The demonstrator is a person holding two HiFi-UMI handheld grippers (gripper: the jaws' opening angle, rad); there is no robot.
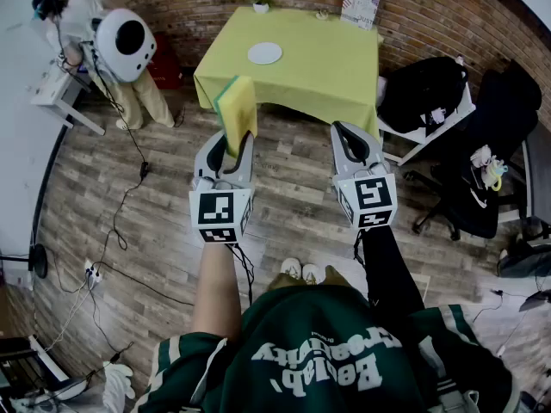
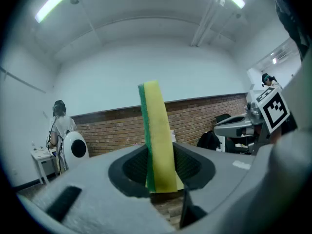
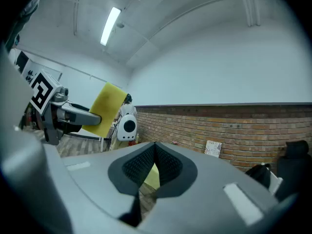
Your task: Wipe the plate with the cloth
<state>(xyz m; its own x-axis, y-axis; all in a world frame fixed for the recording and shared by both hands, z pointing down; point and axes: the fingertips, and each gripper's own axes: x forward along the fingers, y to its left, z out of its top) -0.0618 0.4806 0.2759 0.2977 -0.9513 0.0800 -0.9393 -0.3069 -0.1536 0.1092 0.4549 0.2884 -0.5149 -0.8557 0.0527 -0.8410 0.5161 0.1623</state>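
Note:
A white plate (image 1: 265, 53) lies on a table under a yellow-green cloth (image 1: 327, 71), far ahead of me across the wooden floor. My left gripper (image 1: 231, 141) is shut on a yellow sponge with a green scrub face (image 1: 237, 105), which stands upright out of the jaws. In the left gripper view the sponge (image 2: 158, 140) sits clamped between the dark pads, edge on. My right gripper (image 1: 349, 137) is held beside it, shut with nothing in it; its pads meet (image 3: 155, 163). From the right gripper view the sponge (image 3: 106, 109) shows at the left.
A person (image 1: 79, 17) stands at the back left by a round white device (image 1: 126, 43) and a small white stand (image 1: 60, 93). Black chairs (image 1: 428, 93) with bags are at the right. Cables (image 1: 120, 222) trail on the floor. A card (image 1: 362, 4) and a flower pot (image 1: 261, 3) stand on the table.

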